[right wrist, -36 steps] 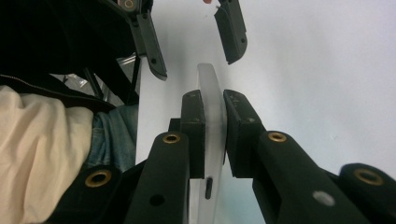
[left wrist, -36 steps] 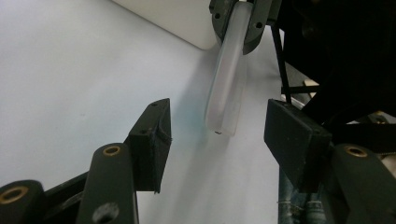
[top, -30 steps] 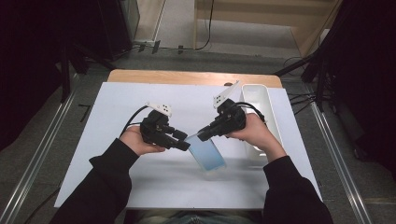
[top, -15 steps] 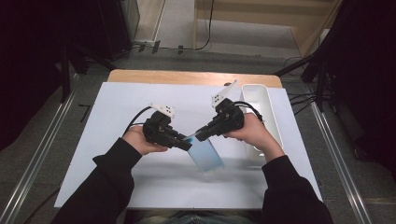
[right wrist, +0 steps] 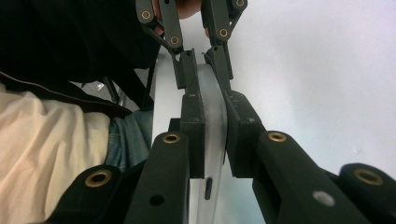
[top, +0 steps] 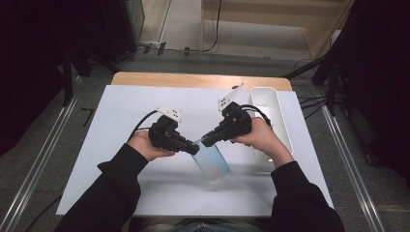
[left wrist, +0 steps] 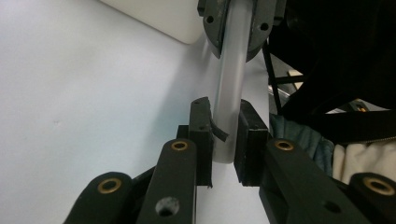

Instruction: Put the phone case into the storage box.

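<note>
The left gripper point(top: 192, 149) has just been closing its jaws, and in its own view they now pinch the top edge of a translucent blue-tinted plastic pouch point(top: 212, 161). The right gripper point(top: 205, 140) is clamped on the same top edge from the opposite side, so the two sets of black jaws meet almost tip to tip over the white table sheet point(top: 121, 121). From that shared edge the pouch hangs down and toward the person, its long axis slanting away from both grippers, its lower end close to the sheet; whether it touches there is hard to say. Both hands are equally near, each holding one side of the mouth, so any pull apart would likely act straight across that edge. A white rectangular bin point(top: 270, 113) stands just beyond the right hand. The pouch's seal or zip is hidden between the pads, its contents cannot be made out, and a small dark tab point(left wrist: 219, 133) sits beside the left jaw.
</note>
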`<action>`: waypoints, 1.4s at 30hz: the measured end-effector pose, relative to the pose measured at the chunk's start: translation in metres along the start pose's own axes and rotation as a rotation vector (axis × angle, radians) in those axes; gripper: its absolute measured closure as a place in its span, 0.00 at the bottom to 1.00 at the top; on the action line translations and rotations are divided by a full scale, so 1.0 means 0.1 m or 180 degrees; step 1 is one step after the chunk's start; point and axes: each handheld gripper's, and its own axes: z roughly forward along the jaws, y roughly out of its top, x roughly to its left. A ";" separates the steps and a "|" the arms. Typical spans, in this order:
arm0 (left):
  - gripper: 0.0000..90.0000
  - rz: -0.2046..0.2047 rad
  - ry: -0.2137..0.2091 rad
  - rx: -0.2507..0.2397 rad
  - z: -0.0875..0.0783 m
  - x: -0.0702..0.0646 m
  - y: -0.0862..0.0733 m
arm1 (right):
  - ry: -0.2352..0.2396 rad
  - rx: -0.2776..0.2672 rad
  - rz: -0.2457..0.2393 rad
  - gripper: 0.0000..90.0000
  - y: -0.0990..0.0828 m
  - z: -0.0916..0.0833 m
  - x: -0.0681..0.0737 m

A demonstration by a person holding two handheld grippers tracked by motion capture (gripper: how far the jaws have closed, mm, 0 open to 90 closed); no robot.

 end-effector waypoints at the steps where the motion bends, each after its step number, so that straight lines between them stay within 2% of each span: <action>1: 0.88 0.0004 0.0000 0.0011 0.00 0.00 0.00 | -0.0002 -0.0006 -0.0005 0.86 0.00 0.00 0.00; 9: 0.89 -0.0057 0.0004 0.0018 -0.02 -0.02 0.02 | 0.0000 -0.0006 0.0003 0.86 0.00 0.00 0.00; 15: 0.89 -0.0105 0.0002 0.0018 -0.03 -0.03 0.03 | -0.0058 -0.0015 0.0035 0.82 0.00 -0.01 0.01; 25: 0.89 -0.0127 0.0015 0.0017 -0.05 -0.04 0.04 | -0.0202 -0.0133 0.0060 0.61 -0.02 -0.05 0.05; 39: 0.89 -0.0277 0.0170 -0.0102 -0.20 -0.02 0.02 | -0.0458 -0.0520 0.0159 0.28 -0.16 -0.17 0.07; 42: 0.89 -0.0297 0.0201 -0.0116 -0.22 -0.02 0.02 | -0.0573 -0.0640 0.0179 0.23 -0.20 -0.17 0.08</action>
